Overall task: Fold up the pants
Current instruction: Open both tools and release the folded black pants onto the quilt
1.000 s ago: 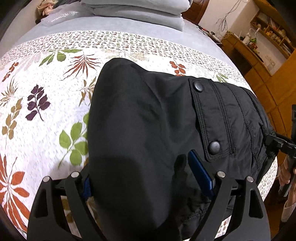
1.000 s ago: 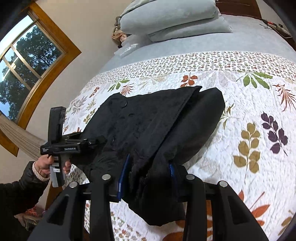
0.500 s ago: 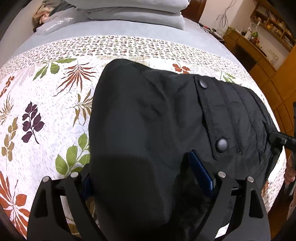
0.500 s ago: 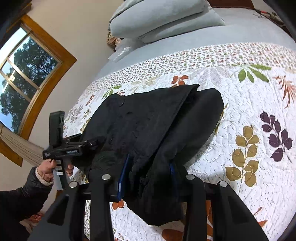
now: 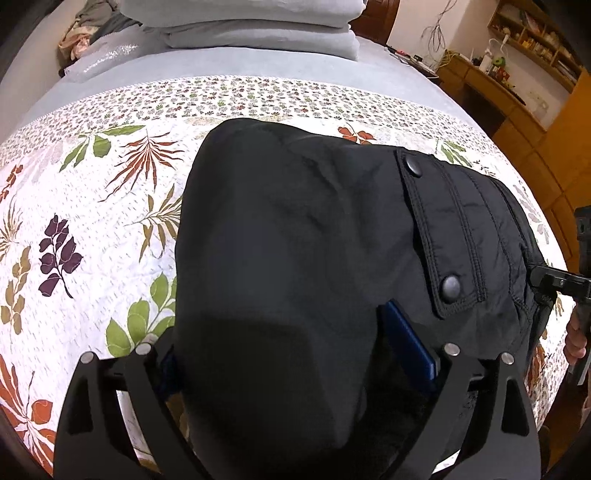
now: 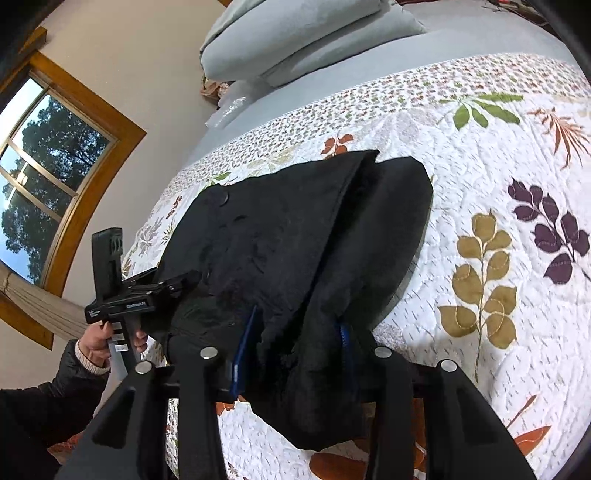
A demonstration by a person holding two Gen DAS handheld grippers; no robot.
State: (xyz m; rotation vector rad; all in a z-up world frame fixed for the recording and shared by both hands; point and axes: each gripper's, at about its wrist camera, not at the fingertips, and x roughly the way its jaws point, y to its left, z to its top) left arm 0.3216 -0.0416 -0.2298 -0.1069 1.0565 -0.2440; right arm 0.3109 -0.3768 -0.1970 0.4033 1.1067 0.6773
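Observation:
The black padded pants (image 5: 295, 240) lie folded on the leaf-print quilt (image 5: 92, 221), snap-button pocket flap on top. My left gripper (image 5: 280, 339) straddles the thick near fold. Its jaws are opening, and the right blue pad (image 5: 406, 343) shows bare beside the fabric. In the right wrist view the pants (image 6: 295, 229) hang bunched between the pads of my right gripper (image 6: 295, 332). Those jaws are opening too, with the cloth still filling the gap. The left gripper (image 6: 162, 284) shows at the pants' far edge, held by a hand (image 6: 99, 339).
Grey pillows (image 5: 258, 29) are stacked at the head of the bed. Wooden shelves and a desk (image 5: 517, 55) stand past the bed's right side. A wood-framed window (image 6: 44, 166) is in the wall on the other side. The quilt edge drops off near both grippers.
Both grippers have sunk a little toward the bed with the pants. The left jaws stand slightly wider, and the right gripper has rolled a bit.

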